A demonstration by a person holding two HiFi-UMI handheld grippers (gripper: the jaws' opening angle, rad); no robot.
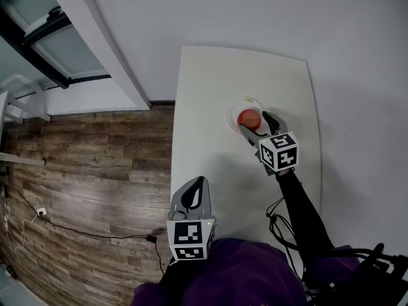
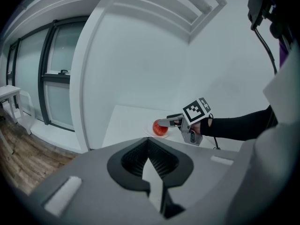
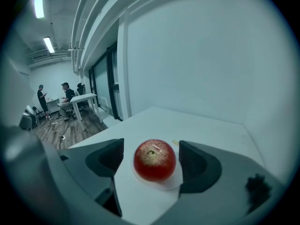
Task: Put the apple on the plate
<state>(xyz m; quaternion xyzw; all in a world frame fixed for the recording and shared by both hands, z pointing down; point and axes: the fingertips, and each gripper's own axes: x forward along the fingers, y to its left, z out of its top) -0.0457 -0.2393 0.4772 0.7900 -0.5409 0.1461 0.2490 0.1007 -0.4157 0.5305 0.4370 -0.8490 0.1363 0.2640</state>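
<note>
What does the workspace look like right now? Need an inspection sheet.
Surface: white rectangular table, no spills seen.
Job's things: red apple sits on small white round plate.
Clutter: nothing seen.
Grippers: right gripper jaws apart, flanking the apple with a gap on each side; left gripper jaws together, empty, near the table's front edge.
Cables: black cable looped beside the right sleeve; second black cable on the wooden plank floor.
Surroundings: white wall, dark-framed windows, people at a distant table.
</note>
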